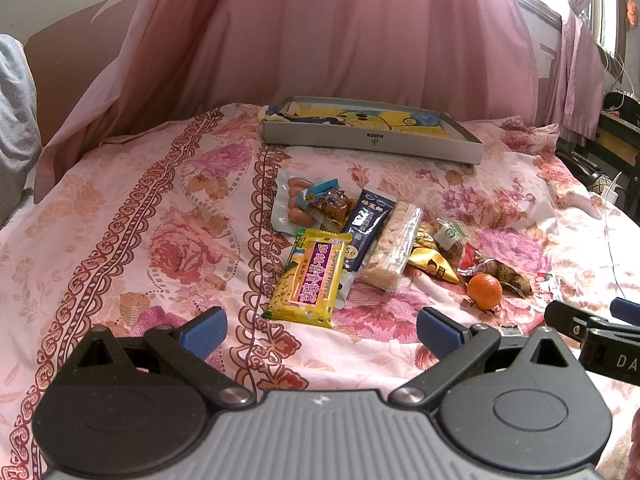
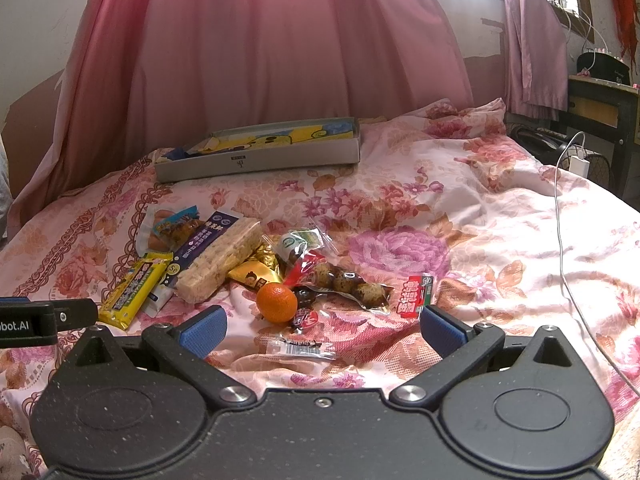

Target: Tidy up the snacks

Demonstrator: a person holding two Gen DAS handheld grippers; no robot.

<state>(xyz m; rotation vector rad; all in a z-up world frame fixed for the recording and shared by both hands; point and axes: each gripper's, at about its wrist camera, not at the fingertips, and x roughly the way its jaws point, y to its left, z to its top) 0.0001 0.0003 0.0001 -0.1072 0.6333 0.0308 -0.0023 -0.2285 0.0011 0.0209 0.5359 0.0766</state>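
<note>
Several snacks lie in a loose pile on the floral bedspread: a yellow biscuit pack, a dark blue pack, a clear-wrapped rice cake bar, a sausage pack, a tangerine, a pack of quail eggs and a small red packet. A shallow grey box with a yellow cartoon lining sits behind them. My left gripper hangs open just short of the yellow pack. My right gripper stands open near the tangerine, over a small clear wrapper.
A pink curtain hangs behind the bed. A white charger and cable trail over the bed's right side, with a dark desk beyond. The bedspread stretches bare to the left of the pile.
</note>
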